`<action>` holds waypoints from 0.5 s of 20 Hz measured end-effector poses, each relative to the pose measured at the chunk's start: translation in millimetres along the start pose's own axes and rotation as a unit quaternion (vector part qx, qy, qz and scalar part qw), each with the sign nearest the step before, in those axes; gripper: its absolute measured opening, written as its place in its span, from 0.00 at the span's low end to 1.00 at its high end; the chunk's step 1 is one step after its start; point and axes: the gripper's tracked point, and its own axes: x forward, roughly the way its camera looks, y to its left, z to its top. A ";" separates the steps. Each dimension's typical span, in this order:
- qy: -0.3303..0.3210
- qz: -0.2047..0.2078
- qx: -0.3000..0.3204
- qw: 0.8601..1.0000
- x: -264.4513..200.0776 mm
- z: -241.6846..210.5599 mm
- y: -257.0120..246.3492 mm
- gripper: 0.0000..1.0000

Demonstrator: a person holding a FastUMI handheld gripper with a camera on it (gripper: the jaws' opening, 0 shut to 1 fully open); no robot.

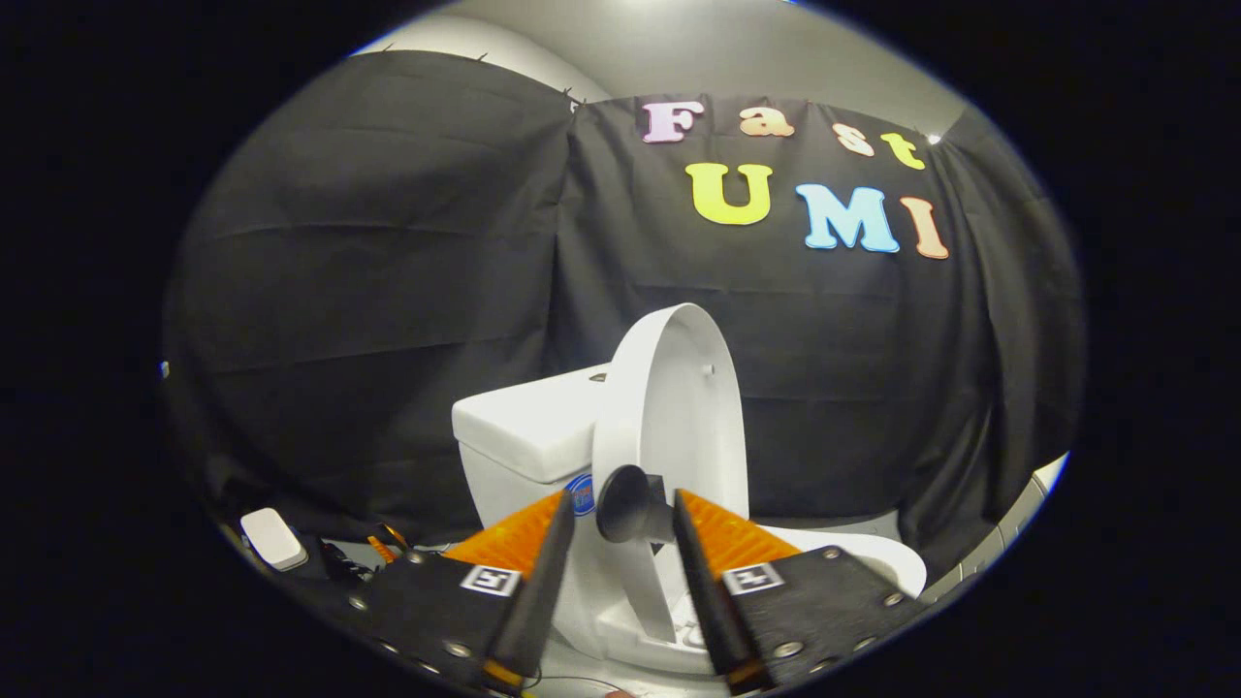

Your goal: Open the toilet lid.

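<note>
The gripper (pixel 620 523) shows nearest, with its two fingers spread apart and a clear gap between the tips. Each finger carries a small square marker on its dark base. In the gap, close to the tips, sits a dark round knob (pixel 628 504) which is fixed on the edge of the toilet lid (pixel 679 407). The right finger seems to be touching the knob or very near to it, while the left finger stands apart from it, so the fingers are not pinching it.

The white lid is raised and stands nearly upright, just ahead of the fingers, and its inner side faces to the right. Under it and to the right lies the white seat (pixel 873 553), partly hidden by the right finger. Behind the lid, on the left, is the white tank (pixel 524 427). On the floor at the left, beside the left finger, lies a small white box (pixel 274 539) with some cables (pixel 334 560) near it. Beyond everything hangs the black cloth wall (pixel 388 291)
</note>
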 end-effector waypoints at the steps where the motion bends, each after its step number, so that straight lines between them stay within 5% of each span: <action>1: -0.013 -0.006 -0.007 1.000 -7.3 9.8 -6.0 0.87; 3: -0.039 -0.019 -0.021 0.999 -24.1 23.8 -21.7 0.95; 10: -0.090 -0.061 -0.006 0.994 -81.5 37.2 -84.8 0.95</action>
